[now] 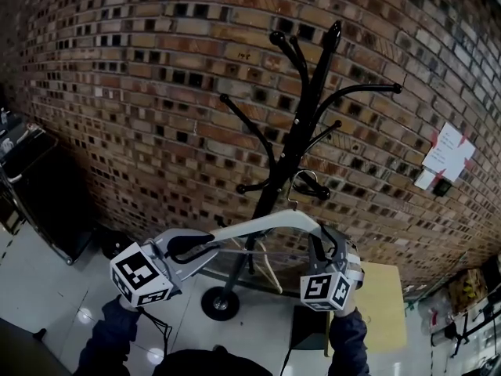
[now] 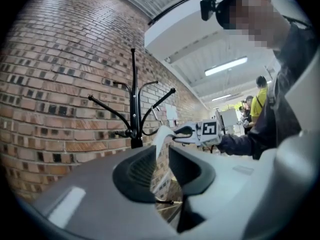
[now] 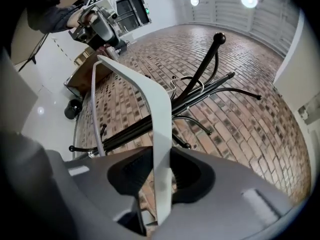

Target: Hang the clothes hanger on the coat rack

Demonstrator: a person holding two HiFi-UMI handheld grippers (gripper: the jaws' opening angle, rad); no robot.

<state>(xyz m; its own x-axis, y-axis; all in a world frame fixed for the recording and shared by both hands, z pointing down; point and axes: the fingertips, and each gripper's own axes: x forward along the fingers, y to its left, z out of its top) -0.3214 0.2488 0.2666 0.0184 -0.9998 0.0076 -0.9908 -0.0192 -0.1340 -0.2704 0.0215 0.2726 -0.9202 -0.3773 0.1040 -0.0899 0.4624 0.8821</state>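
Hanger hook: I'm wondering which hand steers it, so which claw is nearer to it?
Right. The right claw grips the hanger just below and right of the metal hook; the left claw holds the hanger's far end, well to the hook's left.

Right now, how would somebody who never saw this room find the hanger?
Find the brick wall, then the black coat rack before it. In front of the rack, the left tool and right tool each grip an end of the clothes hanger: pale and curved, unlike the rack's black arms.
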